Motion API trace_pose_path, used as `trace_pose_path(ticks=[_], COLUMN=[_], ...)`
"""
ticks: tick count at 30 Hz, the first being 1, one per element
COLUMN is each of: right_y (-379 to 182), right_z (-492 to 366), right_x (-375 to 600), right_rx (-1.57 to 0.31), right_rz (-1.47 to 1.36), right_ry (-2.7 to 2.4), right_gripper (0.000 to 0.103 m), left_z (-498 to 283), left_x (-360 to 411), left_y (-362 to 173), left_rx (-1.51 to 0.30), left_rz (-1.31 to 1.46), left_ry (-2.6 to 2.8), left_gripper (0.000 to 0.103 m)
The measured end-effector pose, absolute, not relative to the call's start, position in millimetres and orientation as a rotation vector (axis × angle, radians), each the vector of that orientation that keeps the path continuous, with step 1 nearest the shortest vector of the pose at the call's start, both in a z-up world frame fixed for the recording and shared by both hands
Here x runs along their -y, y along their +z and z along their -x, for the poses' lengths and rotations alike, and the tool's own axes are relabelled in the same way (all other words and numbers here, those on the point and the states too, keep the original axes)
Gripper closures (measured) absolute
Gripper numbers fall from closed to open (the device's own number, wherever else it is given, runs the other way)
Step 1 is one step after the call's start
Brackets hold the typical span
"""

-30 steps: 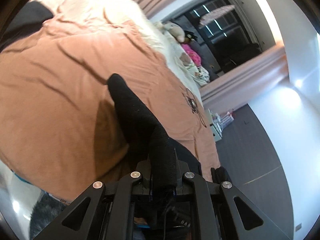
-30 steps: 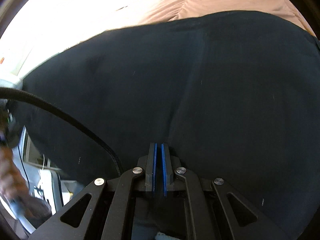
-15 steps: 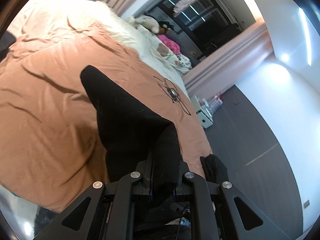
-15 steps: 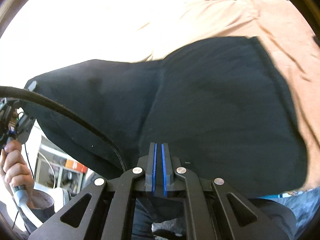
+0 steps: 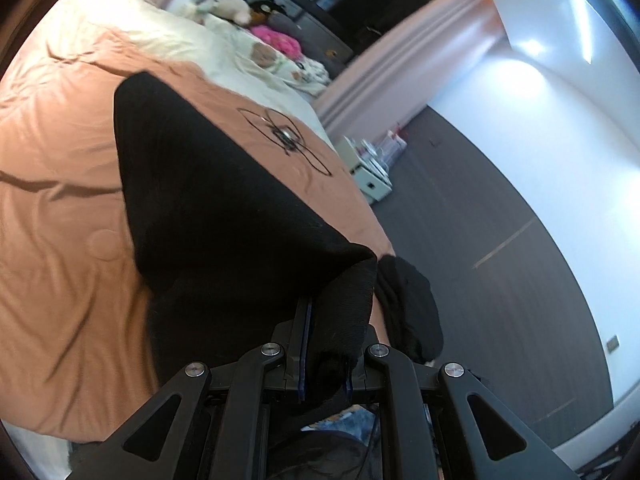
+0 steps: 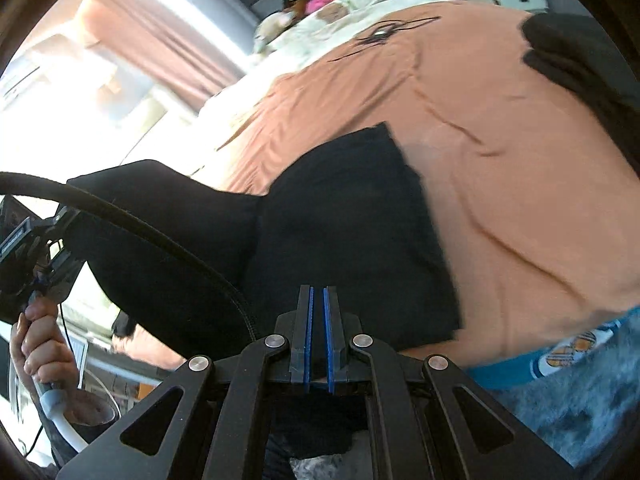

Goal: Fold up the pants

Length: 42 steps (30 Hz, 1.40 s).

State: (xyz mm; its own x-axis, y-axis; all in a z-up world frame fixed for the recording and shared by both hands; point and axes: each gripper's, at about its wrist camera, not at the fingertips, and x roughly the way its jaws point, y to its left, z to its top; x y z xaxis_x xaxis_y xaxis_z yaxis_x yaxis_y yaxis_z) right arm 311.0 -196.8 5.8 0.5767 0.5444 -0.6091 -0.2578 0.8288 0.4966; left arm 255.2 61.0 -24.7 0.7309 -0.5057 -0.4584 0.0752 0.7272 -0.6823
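Note:
The black pants [image 5: 208, 208] stretch from my left gripper [image 5: 328, 320] out over the orange bedspread [image 5: 60, 200]. That gripper is shut on their thick ribbed waistband [image 5: 344, 300]. In the right wrist view the pants [image 6: 352, 220] hang as a doubled dark panel in front of my right gripper [image 6: 318, 296]. Its blue pads are pressed together on a thin edge of the fabric. At the left edge of that view a hand [image 6: 36, 340] holds the left gripper [image 6: 24, 248], with the pants running to it.
A second black garment [image 5: 408, 312] lies at the bed's near corner, also visible [image 6: 580, 56] in the right wrist view. A thin black cable [image 5: 284, 136] lies on the bedspread. Soft toys and pillows [image 5: 276, 40] sit at the head. A white nightstand [image 5: 370, 178] stands on grey floor; a fuzzy rug [image 6: 580, 408] lies beside the bed.
Both grippers have drawn back and upward with the pants and rolled. The pants filled the right wrist view before; now more bedspread shows around them. Both grips are unchanged.

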Motion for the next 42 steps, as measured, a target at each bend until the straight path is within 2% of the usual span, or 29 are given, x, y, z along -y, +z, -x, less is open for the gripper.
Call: trace_pose_path(ticks=[11, 22, 29, 32, 33, 34, 36, 38, 39, 41, 42], right_y=[9, 7, 5, 6, 6, 6, 7, 8, 7, 9, 9], right_z=[-288, -272, -271, -273, -274, -276, -278, -281, -281, -283, -283], right_x=[227, 262, 270, 270, 270, 270, 271, 270, 268, 264, 262], right_rx=[-0.821, -0.832, -0.837, -0.837, -0.837, -0.836, -0.833, -0.832, -0.831, -0.820, -0.813], right_rz=[-0.442, -0.502, -0.512, -0.516, -0.516, -0.518, -0.528, -0.533, -0.533, -0.532, -0.533], right_ry=[0.439, 0.424, 0.435, 0.448, 0.452, 0.459, 0.476, 0.484, 0.484, 0.495, 0.497], right_gripper=[0.101, 0.101, 0.101, 0.101, 0.101, 0.101, 0.101, 0.100, 0.094, 0.074, 0.057], left_z=[-287, -307, -301, -306, -305, -305, -299, -297, -294, -293, -292], left_x=[6, 68, 70, 77, 77, 79, 76, 71, 67, 55, 50], left_y=[-53, -111, -104, -104, -103, -102, -95, -90, -90, -89, -89], left_rx=[-0.791, -0.949, -0.952, -0.991, -1.000, -0.996, -0.965, -0.948, -0.946, -0.945, -0.946], left_rz=[0.626, 0.611, 0.588, 0.561, 0.561, 0.566, 0.561, 0.547, 0.550, 0.554, 0.549], left_ry=[-0.445, -0.495, -0.485, -0.474, -0.484, -0.501, -0.502, -0.490, -0.489, -0.469, -0.454], left_gripper=[0.090, 0.090, 0.090, 0.080, 0.067, 0.048, 0.030, 0.029, 0.029, 0.029, 0.029])
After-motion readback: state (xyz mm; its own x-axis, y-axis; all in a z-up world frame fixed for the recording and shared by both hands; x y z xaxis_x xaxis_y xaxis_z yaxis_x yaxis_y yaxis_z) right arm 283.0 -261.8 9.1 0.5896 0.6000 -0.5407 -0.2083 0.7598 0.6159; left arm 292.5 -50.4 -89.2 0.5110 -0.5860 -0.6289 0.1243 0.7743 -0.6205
